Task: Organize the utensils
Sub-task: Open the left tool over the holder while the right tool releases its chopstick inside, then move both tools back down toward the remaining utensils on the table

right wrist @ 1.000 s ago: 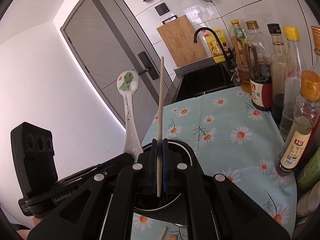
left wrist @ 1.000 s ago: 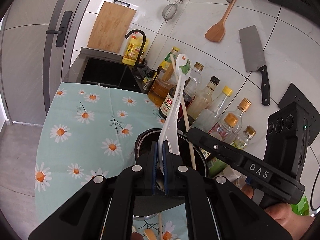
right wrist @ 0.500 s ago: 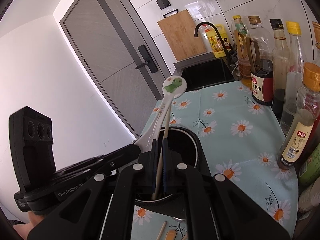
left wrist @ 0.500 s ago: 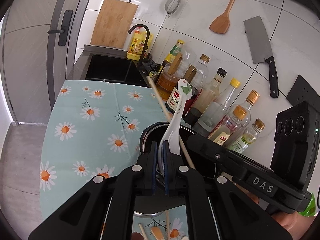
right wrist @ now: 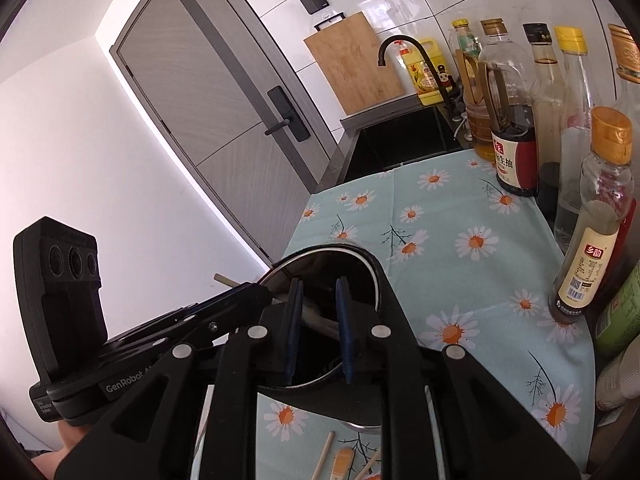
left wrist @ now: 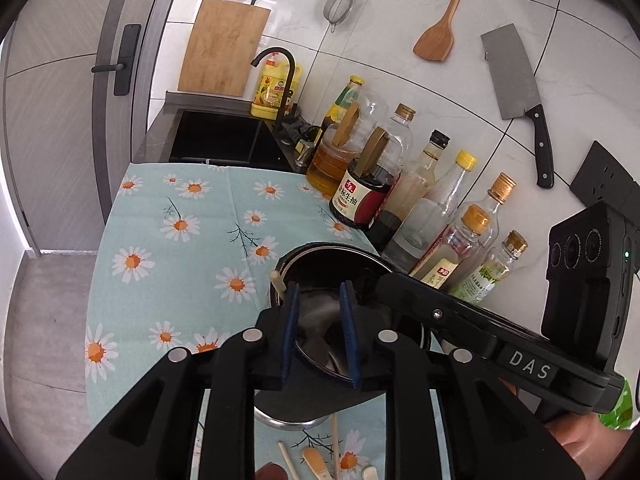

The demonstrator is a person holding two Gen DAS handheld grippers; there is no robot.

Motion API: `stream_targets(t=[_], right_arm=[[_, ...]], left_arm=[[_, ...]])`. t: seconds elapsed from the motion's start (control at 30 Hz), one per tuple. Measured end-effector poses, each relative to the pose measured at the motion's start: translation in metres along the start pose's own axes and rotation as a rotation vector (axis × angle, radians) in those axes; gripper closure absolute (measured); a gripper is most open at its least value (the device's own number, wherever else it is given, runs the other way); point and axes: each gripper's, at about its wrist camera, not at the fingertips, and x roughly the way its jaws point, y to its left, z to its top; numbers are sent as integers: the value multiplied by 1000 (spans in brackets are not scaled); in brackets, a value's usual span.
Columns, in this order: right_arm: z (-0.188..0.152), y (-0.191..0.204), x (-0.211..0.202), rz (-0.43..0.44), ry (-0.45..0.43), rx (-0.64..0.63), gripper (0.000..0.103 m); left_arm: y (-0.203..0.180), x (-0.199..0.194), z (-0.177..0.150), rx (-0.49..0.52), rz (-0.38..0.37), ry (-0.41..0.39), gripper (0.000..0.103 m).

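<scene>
Change: you've let go; the white spoon and chopstick now sit inside the black utensil holder.
Left gripper: spread, empty.
Right gripper: spread, empty.
Meaning: fetch the utensils at the counter's near edge next.

A pale-green daisy-print tablecloth covers the counter. A dark round metal holder stands below the jaws. Glass bottles line up beyond, to the right.

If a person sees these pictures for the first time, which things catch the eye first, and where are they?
First, the two open grippers, left gripper and right gripper, both above the dark utensil pot on the daisy tablecloth. Next, the row of sauce bottles along the tiled wall. Then the cleaver and the wooden spatula hanging above the bottles.
</scene>
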Motion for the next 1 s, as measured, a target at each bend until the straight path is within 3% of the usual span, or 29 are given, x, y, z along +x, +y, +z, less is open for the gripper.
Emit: stream_targets(t=[0.43, 0.73, 1.0], right_arm=[[1, 8, -24, 14, -29, -6, 84], [-7, 33, -65, 24, -54, -59, 81], [-32, 45, -96, 37, 32, -106, 79]], left_arm=[[-7, -36, 2, -4, -23, -46, 76], [-19, -82, -11, 15, -35, -77, 76], [-20, -116, -37, 21, -56, -35, 76]])
